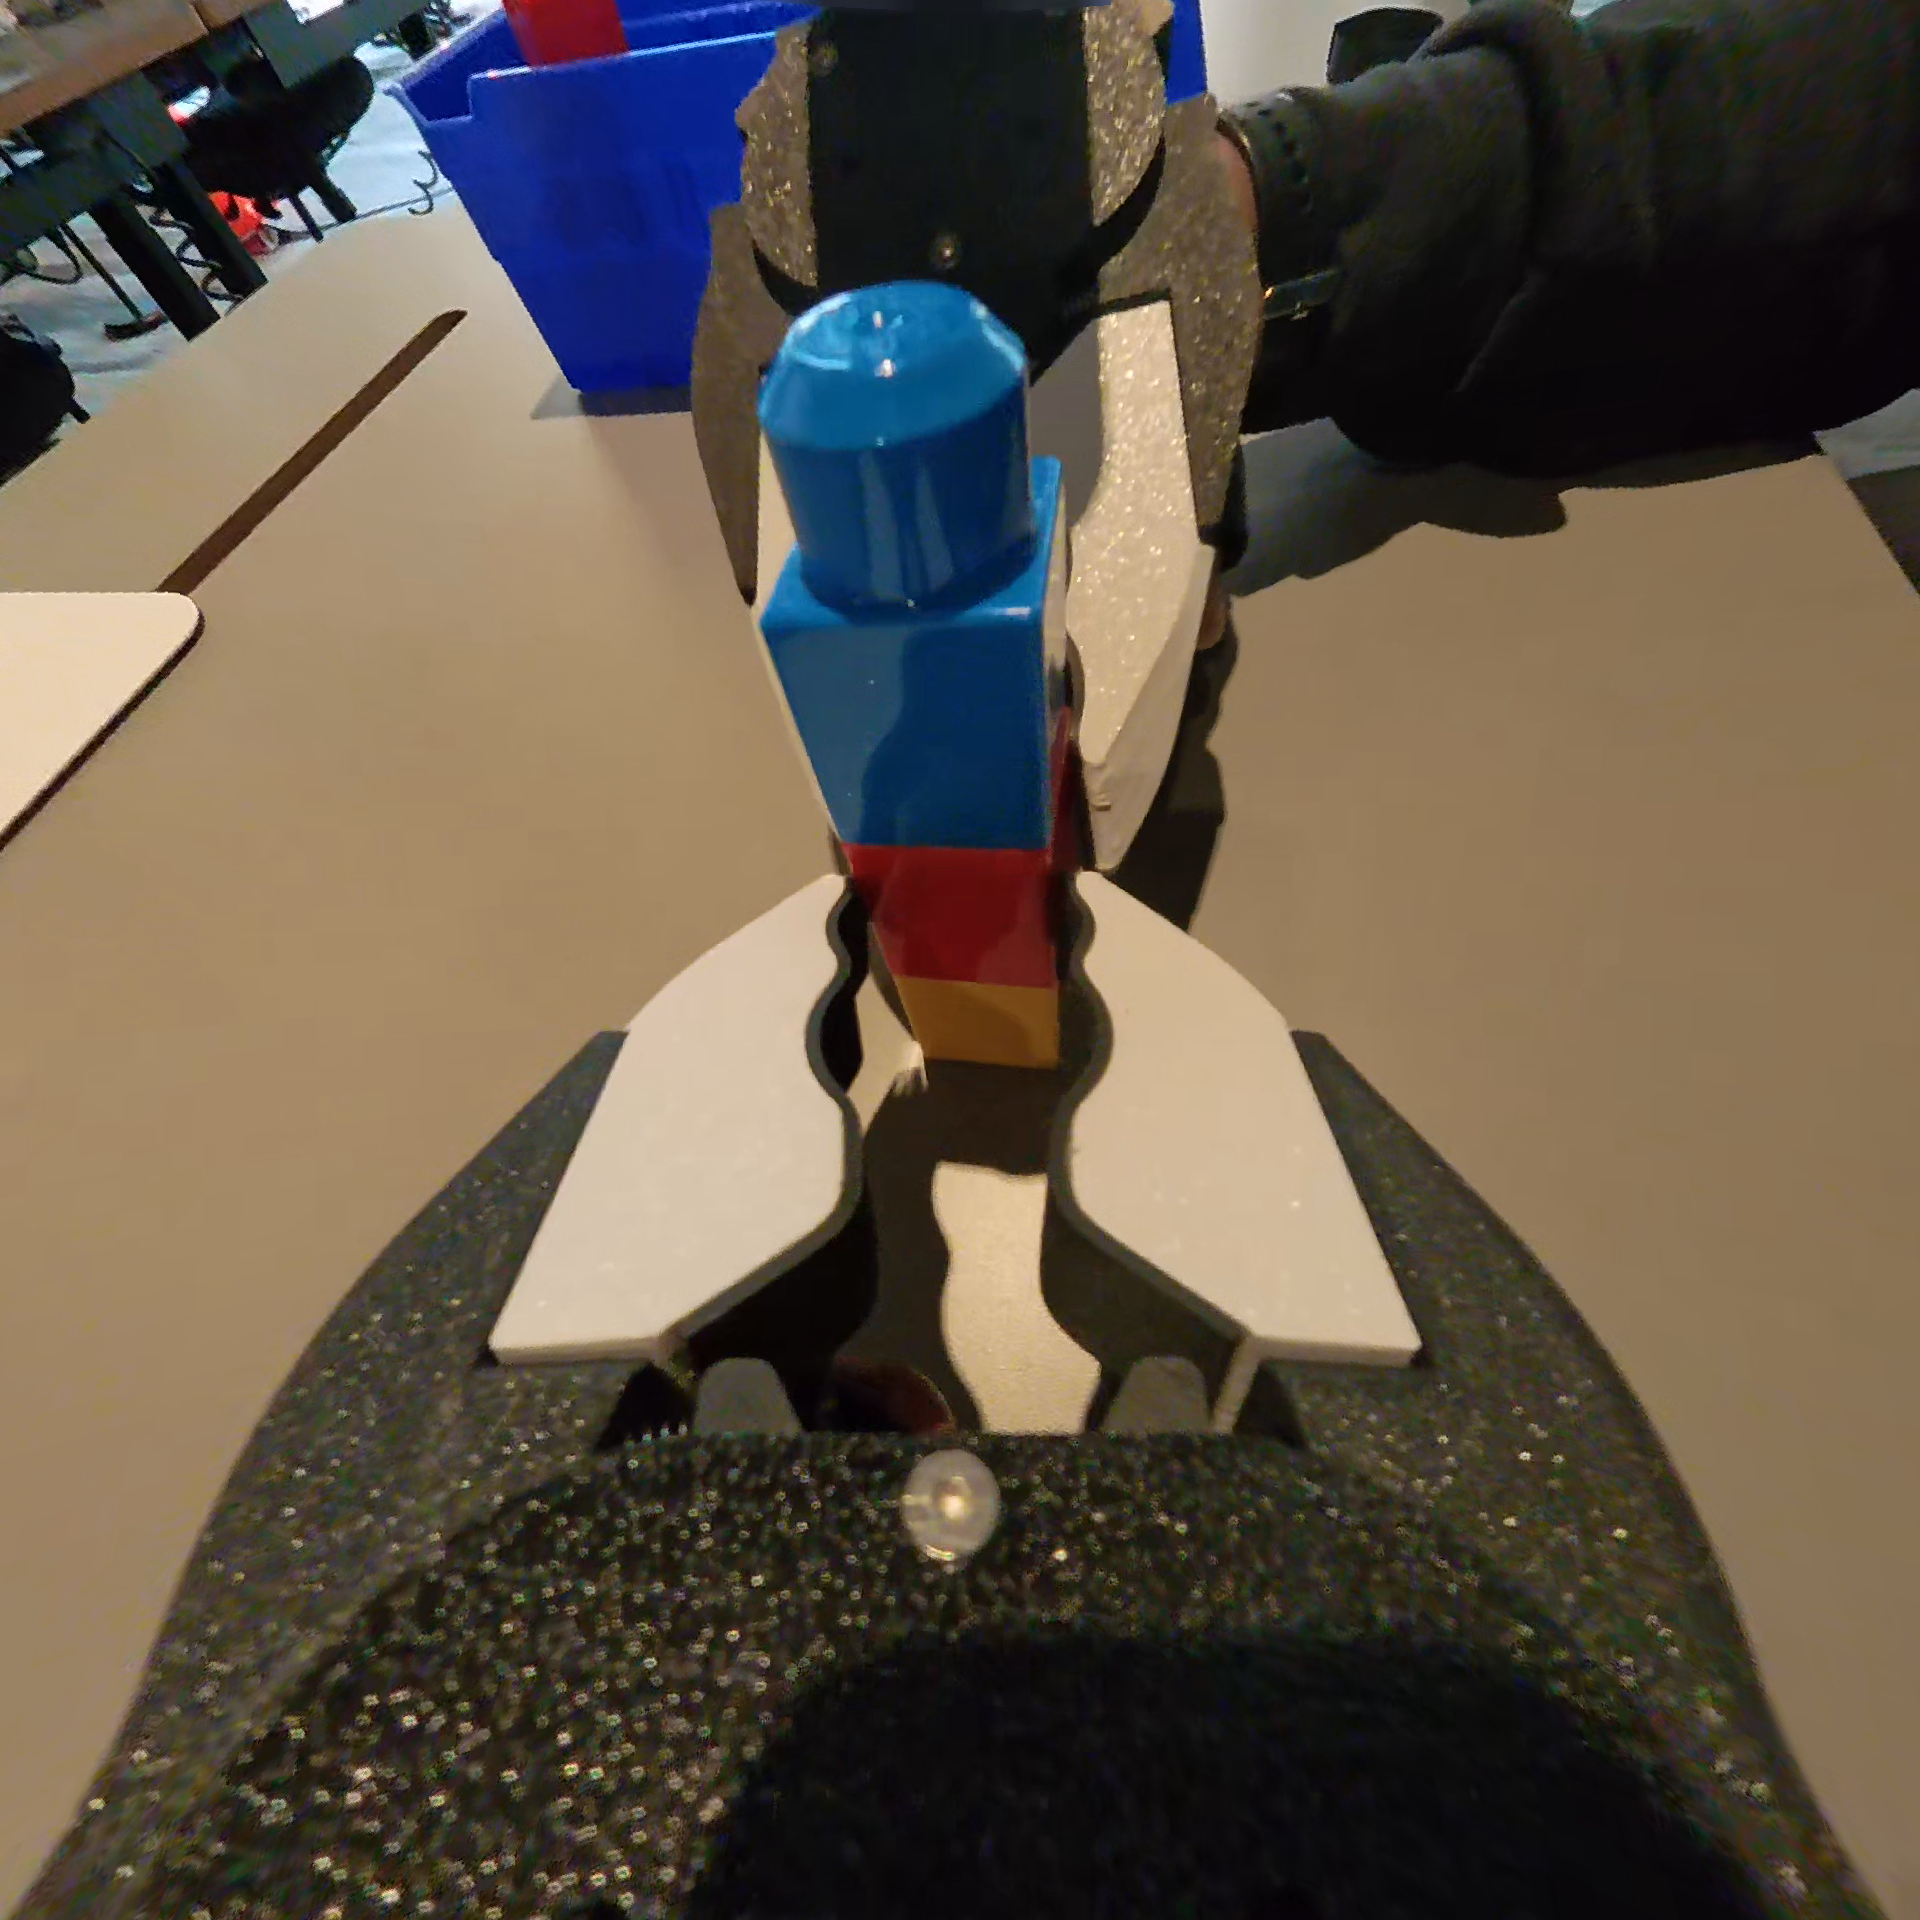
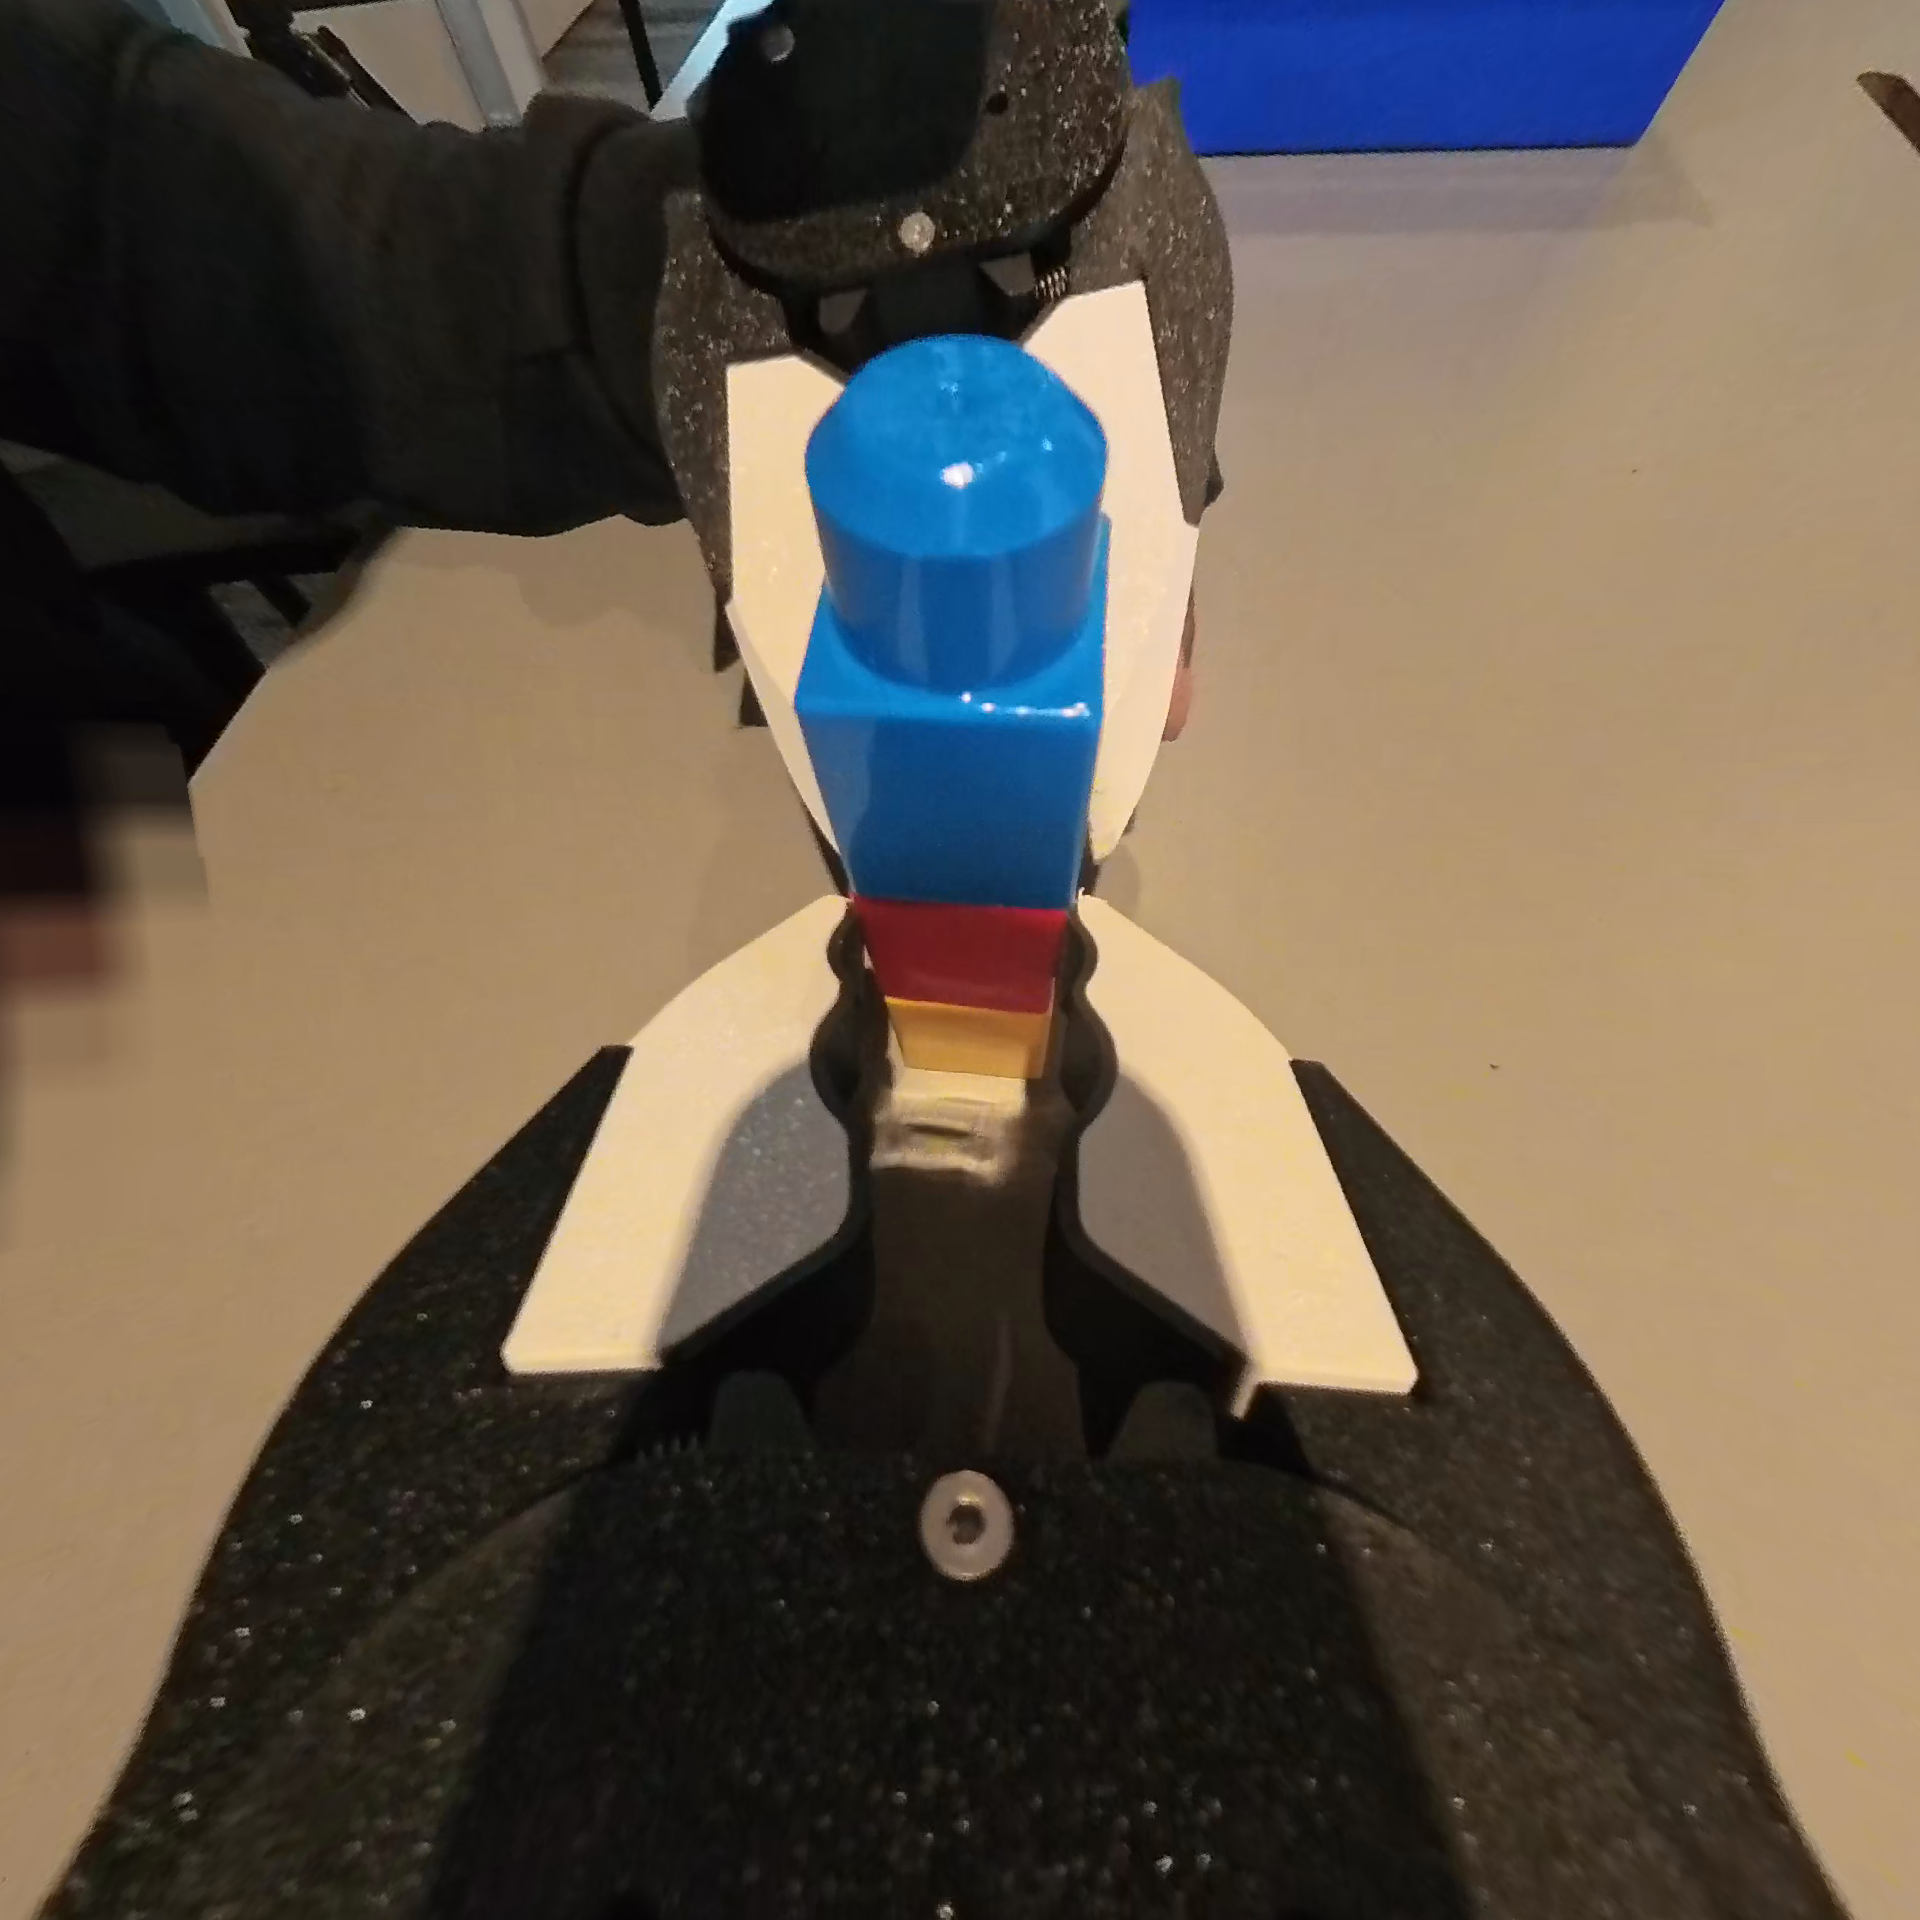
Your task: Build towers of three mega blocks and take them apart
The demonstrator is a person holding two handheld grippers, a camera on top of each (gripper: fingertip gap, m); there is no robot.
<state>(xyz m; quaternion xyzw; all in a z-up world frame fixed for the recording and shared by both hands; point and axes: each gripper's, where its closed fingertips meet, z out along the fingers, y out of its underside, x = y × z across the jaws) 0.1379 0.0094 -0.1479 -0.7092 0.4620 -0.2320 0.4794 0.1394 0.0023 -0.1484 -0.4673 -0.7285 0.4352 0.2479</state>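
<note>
A three-block tower stands on the beige table: a yellow block at the bottom, a red block in the middle, and a blue block with a round stud on top. My left gripper has its white fingertips closed against the sides of the red block. My right gripper faces it from the opposite side and is closed on the red block too, above the yellow block and below the blue block. Each gripper shows behind the tower in the other's view.
A blue bin holding a red block stands at the back of the table, and it also shows in the right wrist view. A white board lies at the left. A dark slot runs across the tabletop. Dark sleeves hold the grippers. Only a small space, under 4 cm, lies between the two pairs of fingers.
</note>
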